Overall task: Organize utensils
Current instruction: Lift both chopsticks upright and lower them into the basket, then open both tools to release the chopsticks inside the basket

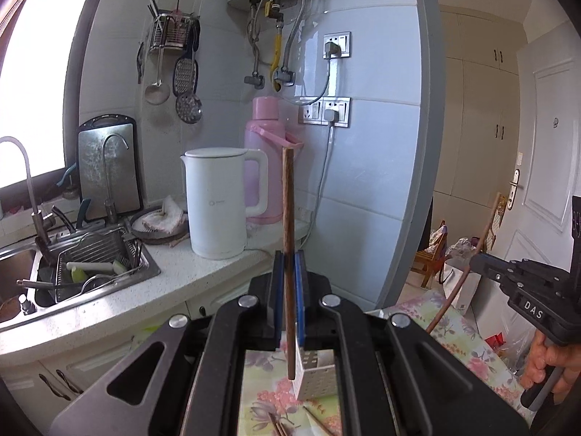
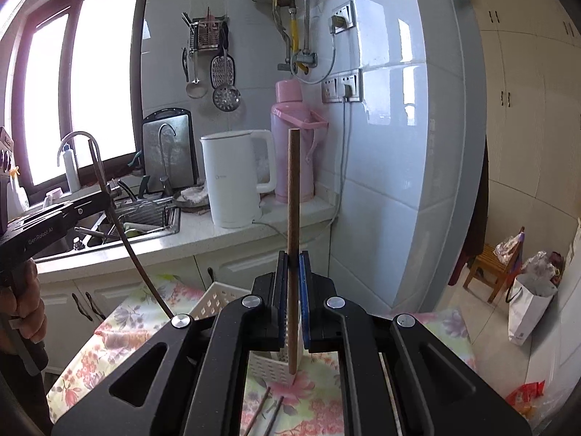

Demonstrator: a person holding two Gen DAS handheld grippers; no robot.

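My left gripper [image 1: 289, 272] clenched on upright chopstick [image 1: 288, 218]; my right gripper [image 2: 292, 276] grasping second chopstick [image 2: 292, 200], above white perforated basket [image 2: 268, 363] on floral tablecloth [image 2: 101, 345].

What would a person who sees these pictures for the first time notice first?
First, the two claws: the left claw grips a thin brown wooden chopstick upright, and the right claw grips a second brown wooden chopstick the same way. Behind them, a white electric kettle and a pink thermos flask stand on the counter, and below lies a white perforated plastic basket on a floral tablecloth.
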